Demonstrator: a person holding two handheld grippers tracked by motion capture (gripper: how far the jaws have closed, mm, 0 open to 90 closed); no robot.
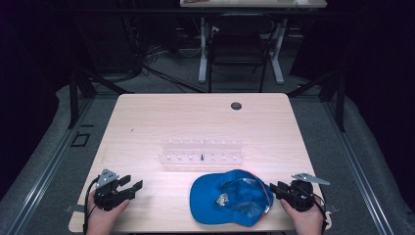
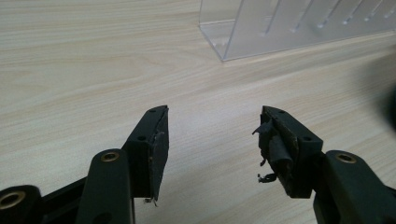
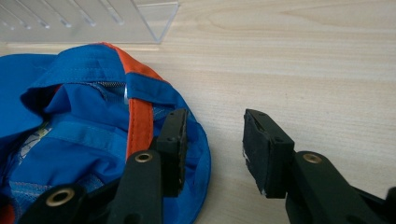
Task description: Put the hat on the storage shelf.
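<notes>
At the near edge of the surface a blue cap lies upside down, its hollow facing up and its brim pointing toward the person's left. Its rounded back edge sits just beside the right gripper, whose fingers stand apart with nothing pressed between them. In the right gripper view the one finger overlaps the cap's blue rim and orange trim, while the other hangs over bare wood; whether the first finger touches the cloth cannot be told.

The cap lies to the left of the right gripper, and its long axis, from brim to back, runs roughly across the surface, side to side. The right gripper is aimed along that line, so a short push toward the cap would likely bring its rim between the fingers.

The left gripper rests well apart from the cap, with a stretch of bare surface between them. Its fingers are spread wide and empty, pointing toward the near corner of a clear plastic rack that stands behind the cap. The right hand is plainly the nearer of the two, so the cap's back rim seems the natural place for it to grip.
</notes>
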